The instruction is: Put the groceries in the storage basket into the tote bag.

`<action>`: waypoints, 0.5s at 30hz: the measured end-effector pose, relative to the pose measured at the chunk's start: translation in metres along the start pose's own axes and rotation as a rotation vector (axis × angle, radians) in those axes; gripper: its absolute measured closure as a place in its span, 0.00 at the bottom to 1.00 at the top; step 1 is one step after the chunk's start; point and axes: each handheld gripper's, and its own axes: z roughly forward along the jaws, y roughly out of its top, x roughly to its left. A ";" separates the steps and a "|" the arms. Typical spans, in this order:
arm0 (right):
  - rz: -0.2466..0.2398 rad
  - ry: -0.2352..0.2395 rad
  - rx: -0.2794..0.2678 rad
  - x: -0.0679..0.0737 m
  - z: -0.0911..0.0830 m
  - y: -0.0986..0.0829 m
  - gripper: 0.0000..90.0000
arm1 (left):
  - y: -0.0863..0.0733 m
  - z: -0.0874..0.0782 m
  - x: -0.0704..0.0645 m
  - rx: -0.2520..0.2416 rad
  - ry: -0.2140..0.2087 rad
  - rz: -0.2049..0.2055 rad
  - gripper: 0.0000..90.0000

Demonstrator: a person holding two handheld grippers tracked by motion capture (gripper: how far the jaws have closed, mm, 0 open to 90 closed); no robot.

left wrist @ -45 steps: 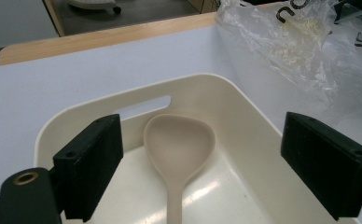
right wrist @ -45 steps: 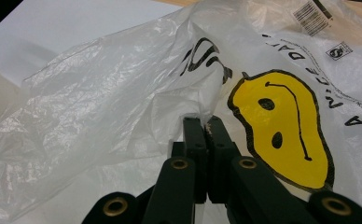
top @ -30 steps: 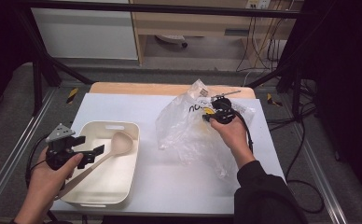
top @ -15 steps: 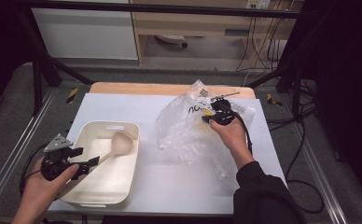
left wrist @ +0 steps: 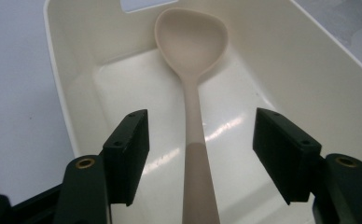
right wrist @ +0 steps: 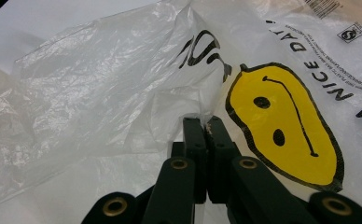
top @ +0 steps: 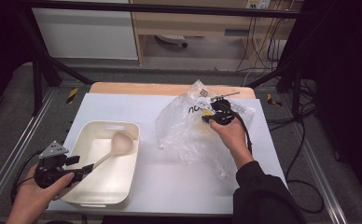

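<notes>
Bag (right wrist: 123,88): clear plastic w/ black lettering, yellow smiley face (right wrist: 286,126) outlined in black. Ladle (left wrist: 191,60): beige, handle end slightly darker tan. Tub (top: 123,128): cream, glossy inside. Table (top: 170,186): white top, wood-tone far edge. Both grippers' jaws black.

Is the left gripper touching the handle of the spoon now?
Apart. In the left gripper view the left gripper is open, and the spoon handle runs between the jaws with pale tub floor visible on both sides of it.
</notes>
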 end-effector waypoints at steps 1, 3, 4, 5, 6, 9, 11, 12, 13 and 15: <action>0.002 0.000 0.000 0.000 0.000 0.000 1.00 | -0.002 -0.001 0.000 0.002 0.004 0.002 0.41; 0.002 0.000 -0.001 0.000 0.000 0.000 1.00 | -0.005 -0.002 0.001 0.014 0.005 0.005 0.42; 0.002 -0.001 -0.001 0.000 0.000 0.000 1.00 | -0.006 -0.003 0.001 0.017 0.007 0.006 0.43; 0.003 0.000 -0.001 0.000 -0.001 0.001 1.00 | -0.007 -0.003 0.001 0.017 0.010 0.007 0.44; 0.002 0.000 -0.002 0.000 -0.001 0.001 1.00 | -0.009 -0.004 0.002 0.019 0.017 0.006 0.44; 0.003 0.000 -0.002 0.000 -0.001 0.001 1.00 | -0.012 -0.006 0.002 0.025 0.023 0.007 0.47; 0.004 0.002 -0.003 0.000 -0.001 0.001 1.00 | -0.015 -0.006 0.001 0.032 0.024 0.008 0.48; 0.003 0.002 -0.004 0.000 -0.001 0.001 1.00 | -0.016 -0.005 0.001 0.036 0.026 0.010 0.48; 0.003 0.003 -0.003 0.000 -0.001 0.001 1.00 | -0.017 -0.005 0.002 0.040 0.028 0.011 0.48; 0.003 0.003 -0.004 0.000 -0.001 0.001 1.00 | -0.019 -0.004 0.002 0.044 0.028 0.008 0.49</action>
